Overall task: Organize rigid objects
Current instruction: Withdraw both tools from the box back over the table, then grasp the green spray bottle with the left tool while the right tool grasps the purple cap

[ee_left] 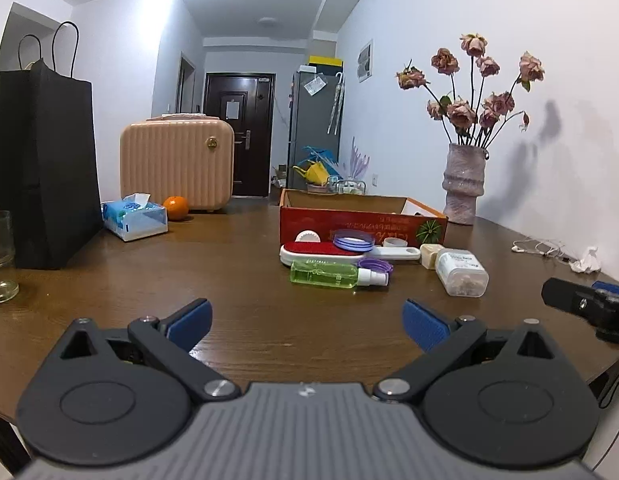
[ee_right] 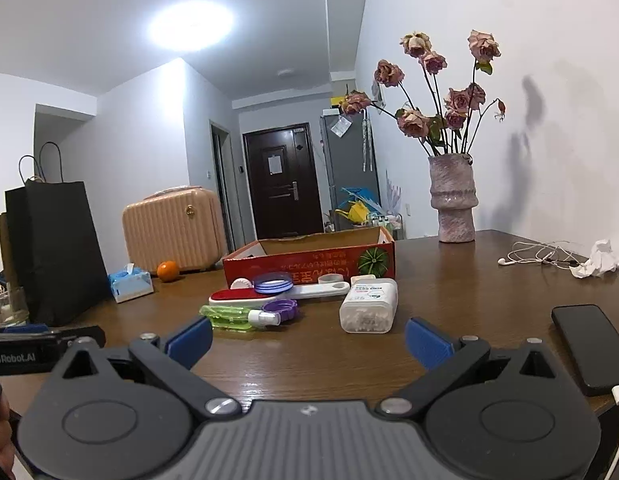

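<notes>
Right claw [ee_right: 308, 342] gapes empty; jar [ee_right: 368, 306] lies just ahead, nearer it than the left claw [ee_left: 307, 326], also apart.

We see a red cardboard box [ee_left: 361, 224], open-topped, standing on the wooden table. Just in front of it lies a small cluster: a white brush with a red pad [ee_left: 321, 253] lying flat, a green spray bottle [ee_left: 329, 275] on its side with its white nozzle pointing right, a purple lid [ee_left: 375, 265] touching that nozzle, a blue-rimmed lid [ee_left: 353, 240] leaning by the box, a white flat tool [ee_left: 393, 252], and a clear white-capped container [ee_left: 461, 272] lying on its side to the right.
</notes>
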`<state>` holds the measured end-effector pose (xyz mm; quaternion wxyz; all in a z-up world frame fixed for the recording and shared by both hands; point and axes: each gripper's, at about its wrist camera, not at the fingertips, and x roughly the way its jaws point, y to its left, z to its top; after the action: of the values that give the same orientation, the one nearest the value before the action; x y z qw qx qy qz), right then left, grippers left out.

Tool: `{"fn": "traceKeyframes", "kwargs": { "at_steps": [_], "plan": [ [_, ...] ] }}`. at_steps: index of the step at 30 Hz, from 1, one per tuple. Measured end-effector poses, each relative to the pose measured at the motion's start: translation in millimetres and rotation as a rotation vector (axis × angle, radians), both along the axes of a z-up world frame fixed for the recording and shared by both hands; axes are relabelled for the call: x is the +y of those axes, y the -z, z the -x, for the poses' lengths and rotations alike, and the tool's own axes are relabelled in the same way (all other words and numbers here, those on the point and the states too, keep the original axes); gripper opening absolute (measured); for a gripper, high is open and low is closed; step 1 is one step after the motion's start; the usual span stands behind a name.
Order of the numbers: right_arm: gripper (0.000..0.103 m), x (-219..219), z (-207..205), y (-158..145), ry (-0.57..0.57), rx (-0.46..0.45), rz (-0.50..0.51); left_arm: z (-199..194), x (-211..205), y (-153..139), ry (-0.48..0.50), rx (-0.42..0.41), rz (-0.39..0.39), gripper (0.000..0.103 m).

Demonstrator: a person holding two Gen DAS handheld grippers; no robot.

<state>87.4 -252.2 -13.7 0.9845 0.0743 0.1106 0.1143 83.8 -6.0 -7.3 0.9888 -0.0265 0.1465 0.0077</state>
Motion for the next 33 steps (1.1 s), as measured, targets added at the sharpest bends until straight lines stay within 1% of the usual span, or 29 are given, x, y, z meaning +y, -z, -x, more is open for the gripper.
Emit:
{"fn": "traceKeyframes", "kwargs": {
  "at_steps": [3,8,12,15,18,21,23,25,27,28,29,30,31,32,33],
  "plan": [
    [0.103,-1,-2,-1,0.0,0.004,-0.007,-3,-2,2,-0.003,0.005,-0.024,0.103],
    [0.103,-5,-10,1,0.011,0.013,-0.005,-12,-5,0,-0.001,0.011,-0.028,0.103],
    [0.103,-10,-23,3,0.024,0.033,-0.011,-25,-13,0,0.009,0.021,-0.059,0.103],
    [0.098,-10,-40,5,0.006,0.065,-0.003,-40,-16,0,0.014,0.037,-0.082,0.103],
    [0.092,-10,-62,5,-0.015,0.104,0.0,-61,-16,0,0.017,0.076,-0.075,0.103],
    [0.081,-7,-90,5,-0.032,0.136,0.008,-84,-15,2,0.026,0.108,-0.071,0.103],
    [0.071,-3,-107,6,-0.06,0.159,0.003,-100,-14,3,0.023,0.123,-0.074,0.103],
    [0.068,3,-124,7,-0.092,0.19,0.0,-117,-14,4,0.032,0.134,-0.091,0.103],
    [0.063,11,-143,9,-0.123,0.214,0.015,-136,-16,5,0.062,0.131,-0.134,0.097],
    [0.061,15,-151,10,-0.135,0.222,0.022,-145,-17,7,0.093,0.123,-0.158,0.092],
    [0.06,19,-162,10,-0.148,0.234,0.026,-158,-17,8,0.15,0.115,-0.197,0.089],
    [0.06,22,-170,9,-0.158,0.241,0.028,-169,-18,9,0.196,0.114,-0.243,0.088],
    [0.06,25,-178,9,-0.168,0.246,0.031,-182,-17,9,0.236,0.121,-0.28,0.083],
    [0.06,27,-184,8,-0.174,0.244,0.033,-194,-16,9,0.279,0.139,-0.3,0.074],
    [0.06,29,-190,7,-0.176,0.242,0.034,-208,-14,8,0.309,0.169,-0.32,0.072]
  ]
}}
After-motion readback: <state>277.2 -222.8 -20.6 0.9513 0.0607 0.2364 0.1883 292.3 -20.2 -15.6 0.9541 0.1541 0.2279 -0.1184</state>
